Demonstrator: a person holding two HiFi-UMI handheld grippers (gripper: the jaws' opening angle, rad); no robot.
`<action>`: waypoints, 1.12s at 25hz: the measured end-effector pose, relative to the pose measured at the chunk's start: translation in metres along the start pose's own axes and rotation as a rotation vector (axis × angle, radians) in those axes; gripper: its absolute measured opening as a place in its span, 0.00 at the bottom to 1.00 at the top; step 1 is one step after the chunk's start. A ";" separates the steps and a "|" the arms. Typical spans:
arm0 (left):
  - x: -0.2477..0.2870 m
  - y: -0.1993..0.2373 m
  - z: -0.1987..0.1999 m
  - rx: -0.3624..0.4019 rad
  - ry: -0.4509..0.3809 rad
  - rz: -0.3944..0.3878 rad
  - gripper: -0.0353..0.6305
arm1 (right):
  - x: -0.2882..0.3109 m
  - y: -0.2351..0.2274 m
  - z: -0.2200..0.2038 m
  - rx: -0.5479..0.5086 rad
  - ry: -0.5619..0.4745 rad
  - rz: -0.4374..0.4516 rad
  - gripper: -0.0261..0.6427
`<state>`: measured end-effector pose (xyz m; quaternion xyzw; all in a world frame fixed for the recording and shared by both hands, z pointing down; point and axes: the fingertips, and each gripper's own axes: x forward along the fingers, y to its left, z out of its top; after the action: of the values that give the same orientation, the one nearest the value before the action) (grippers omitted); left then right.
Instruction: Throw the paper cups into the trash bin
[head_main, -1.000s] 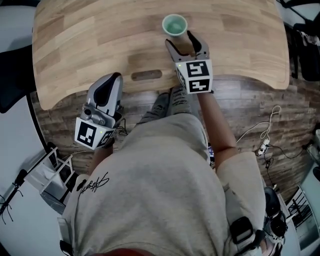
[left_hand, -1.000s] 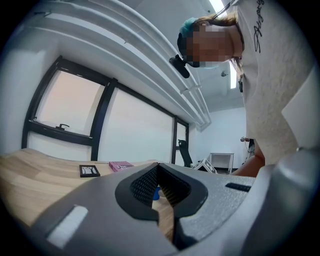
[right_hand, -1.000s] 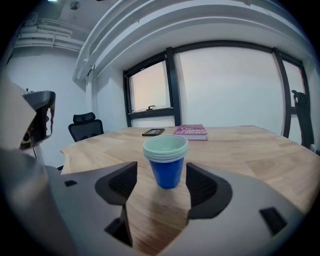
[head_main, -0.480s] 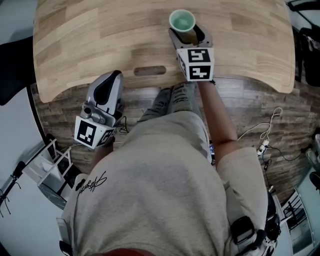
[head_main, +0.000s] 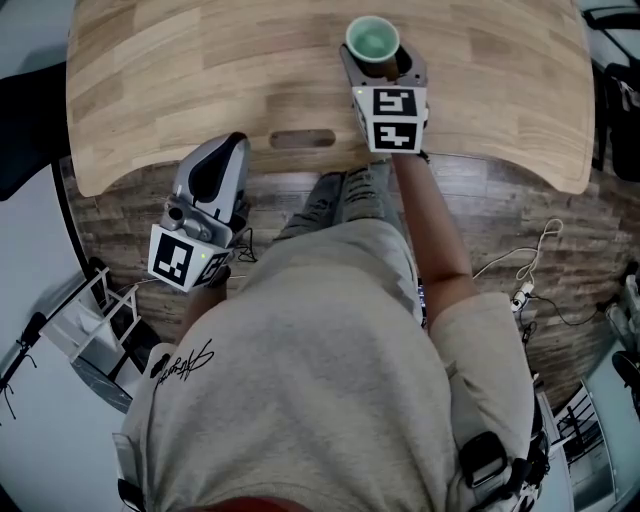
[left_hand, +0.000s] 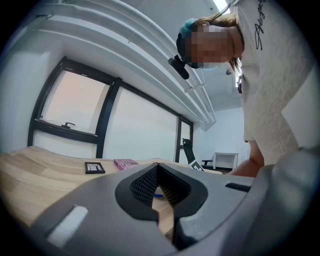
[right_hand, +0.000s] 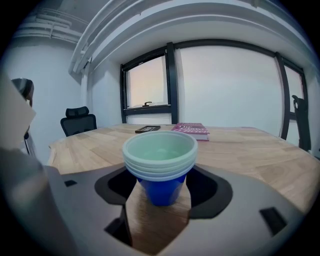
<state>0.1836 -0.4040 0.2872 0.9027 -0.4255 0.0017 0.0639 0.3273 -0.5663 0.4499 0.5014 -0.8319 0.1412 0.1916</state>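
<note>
Light wooden counter (head_main: 180, 90), with a slot cutout (head_main: 301, 139) near its front edge. A pink book (right_hand: 190, 129) lies on it, near a flat black item (right_hand: 147, 129). A black office chair (right_hand: 77, 121) stands beyond. White cables (head_main: 530, 270) trail across the plank floor (head_main: 500, 200).

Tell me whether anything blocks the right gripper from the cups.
Nothing visible does. The stacked cups already stand on the table between the open jaws of the right gripper, with nothing between pads and cups. The trash bin is not in view, so that path cannot be judged.
</note>
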 end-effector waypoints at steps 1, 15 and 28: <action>0.000 0.000 0.000 0.000 0.000 0.003 0.06 | 0.001 -0.001 0.000 -0.003 -0.001 -0.001 0.46; -0.002 0.014 -0.006 0.000 0.042 0.126 0.06 | -0.003 0.014 0.012 -0.055 -0.018 0.104 0.46; -0.028 0.004 0.013 -0.002 -0.010 0.370 0.06 | -0.028 0.077 0.054 -0.158 -0.040 0.419 0.46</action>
<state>0.1623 -0.3865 0.2727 0.8090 -0.5846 0.0088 0.0612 0.2612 -0.5317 0.3858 0.3036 -0.9299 0.1023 0.1805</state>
